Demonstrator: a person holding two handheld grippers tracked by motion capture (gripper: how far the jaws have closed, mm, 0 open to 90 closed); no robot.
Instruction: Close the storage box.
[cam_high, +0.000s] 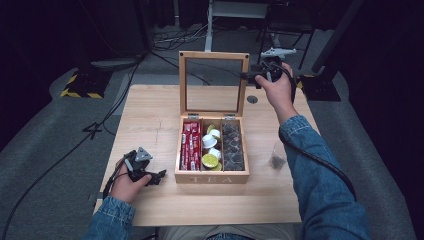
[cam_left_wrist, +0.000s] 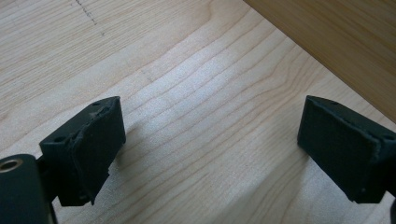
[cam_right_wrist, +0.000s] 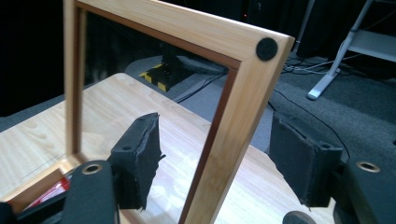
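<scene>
Tea box (cam_high: 212, 172) sits near the middle of the tabletop (cam_high: 150, 115), its front wall lettered TEA facing the person and its glass-paned lid (cam_high: 213, 82) standing upright on the back hinges. Nearest the person, the left tongs (cam_high: 156, 176) rest low on the wood just beside the box's front left corner, spread wide with nothing between them; in the left gripper view the bare grain lies between the two pads (cam_left_wrist: 100, 140) and the box wall crosses the upper right. Inside the box, three compartments run front to back: red sachets (cam_high: 190, 145) on the left, small creamer cups (cam_high: 211, 145) in the middle, dark packets (cam_high: 232, 145) on the right. A single clear pouch (cam_high: 276, 159) lies on the tabletop to the right, apart from the box. Farther back, the right tongs (cam_high: 249, 76) straddle the lid's right upright near its top corner. In the right gripper view the frame stands in the gap and both pads (cam_right_wrist: 140, 156) are clear of the wood, so nothing is gripped.

The step looks like taking hold of the lid, probably to swing it shut. Next, the right tongs need to narrow squarely onto the frame, then guide it forward and down along the hinge arc, slowly enough that it does not slam.
</scene>
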